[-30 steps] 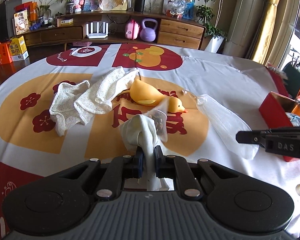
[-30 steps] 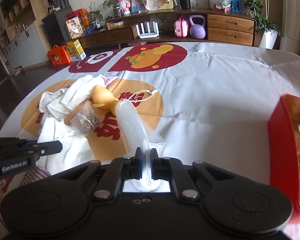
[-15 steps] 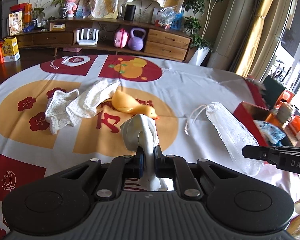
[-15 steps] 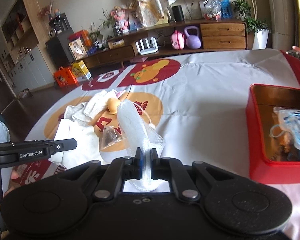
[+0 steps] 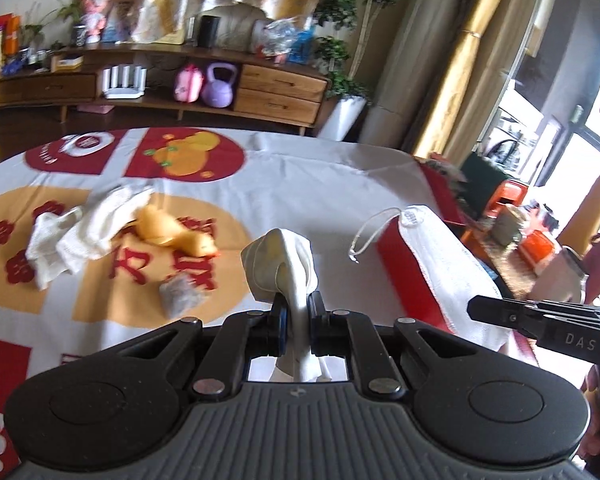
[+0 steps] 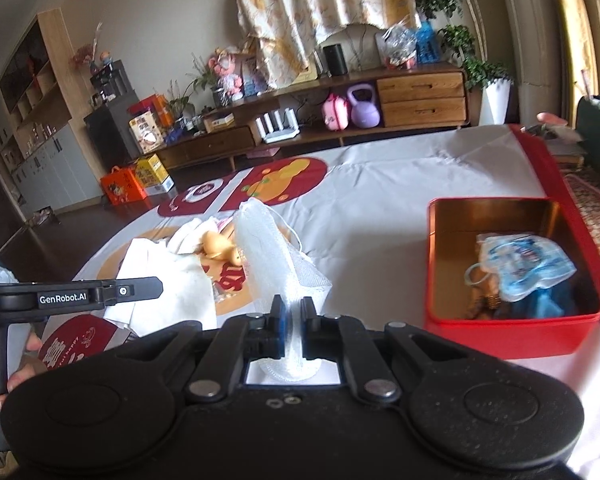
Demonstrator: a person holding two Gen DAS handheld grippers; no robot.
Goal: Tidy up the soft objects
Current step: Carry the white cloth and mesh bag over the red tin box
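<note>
My left gripper (image 5: 298,322) is shut on a cream cloth (image 5: 280,264) and holds it above the table. My right gripper (image 6: 292,316) is shut on a white mesh drawstring bag (image 6: 268,248), also seen in the left wrist view (image 5: 436,256), lifted near a red tin box (image 6: 512,332) that holds a blue-white packet (image 6: 524,266). A yellow rubber duck (image 5: 176,234), a white knit cloth (image 5: 84,236) and a small clear pouch (image 5: 180,298) lie on the patterned tablecloth (image 5: 320,188).
A white cloth (image 6: 168,276) lies on the table's left in the right wrist view. A wooden sideboard (image 5: 220,84) with kettlebells stands behind the table. Chairs and clutter (image 5: 520,220) sit to the right, by the window.
Both grippers rose and swung right with their loads. The red tin has come closer in the right wrist view, and the small pouch now lies on the table.
</note>
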